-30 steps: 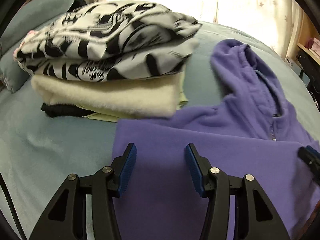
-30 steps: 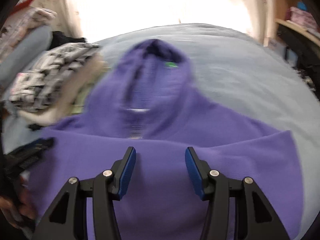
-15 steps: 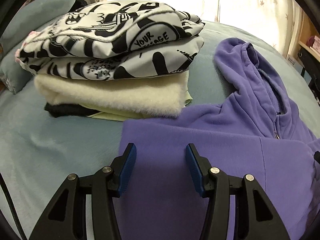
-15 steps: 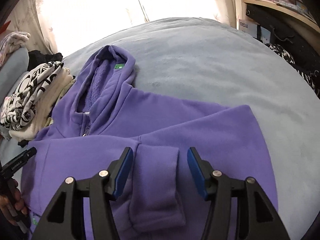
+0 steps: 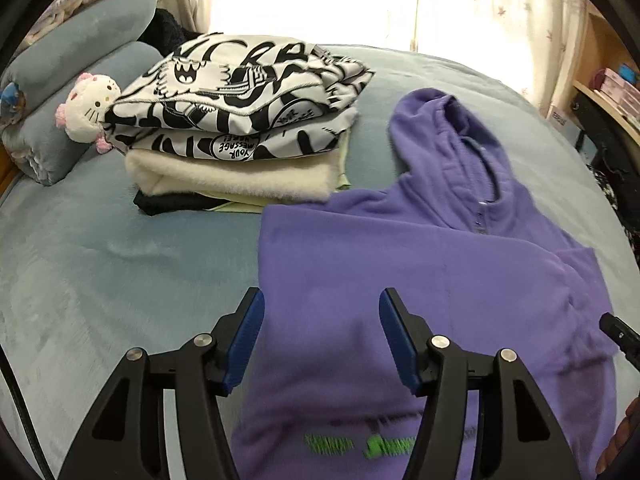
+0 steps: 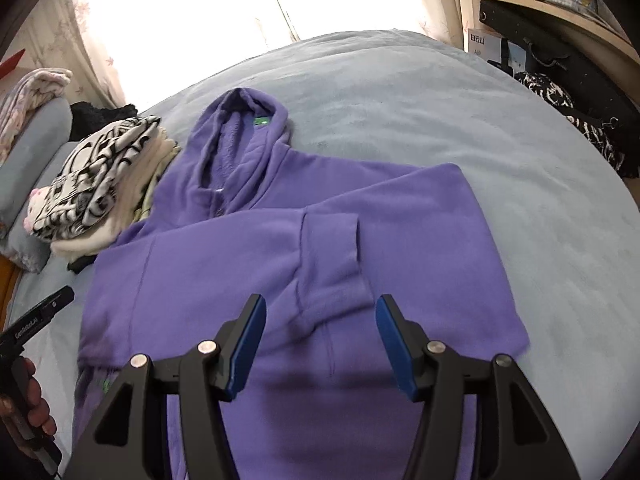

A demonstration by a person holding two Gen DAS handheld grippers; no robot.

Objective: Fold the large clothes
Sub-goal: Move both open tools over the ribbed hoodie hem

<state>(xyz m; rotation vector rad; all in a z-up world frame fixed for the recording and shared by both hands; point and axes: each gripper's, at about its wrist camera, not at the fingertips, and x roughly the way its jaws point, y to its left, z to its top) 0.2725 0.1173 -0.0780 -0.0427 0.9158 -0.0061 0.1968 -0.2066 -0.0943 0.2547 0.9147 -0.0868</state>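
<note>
a purple hoodie [image 6: 280, 264] lies flat on the pale blue bed [image 6: 500, 152], hood toward the curtained window and both sleeves folded in across the chest, the cuff of one sleeve lying on top near the middle. the left gripper [image 5: 322, 336] hangs above the hoodie's left part, its blue pads spread with nothing between them; its jaws have just been opening further. the right gripper [image 6: 320, 340] hangs over the folded cuff, pads likewise spread and empty, jaws also just opened wider (neither pair touches the fleece). green lettering [image 5: 368, 444] shows at the hoodie's near hem, too blurred to read. just beside the hoodie's shoulder sits a stack of folded clothes [image 5: 240, 140], a black-and-white printed piece on top, cream fleece below. a small white plush cat [image 5: 90, 108] leans against that stack, next to grey-blue pillows [image 5: 80, 64].
</note>
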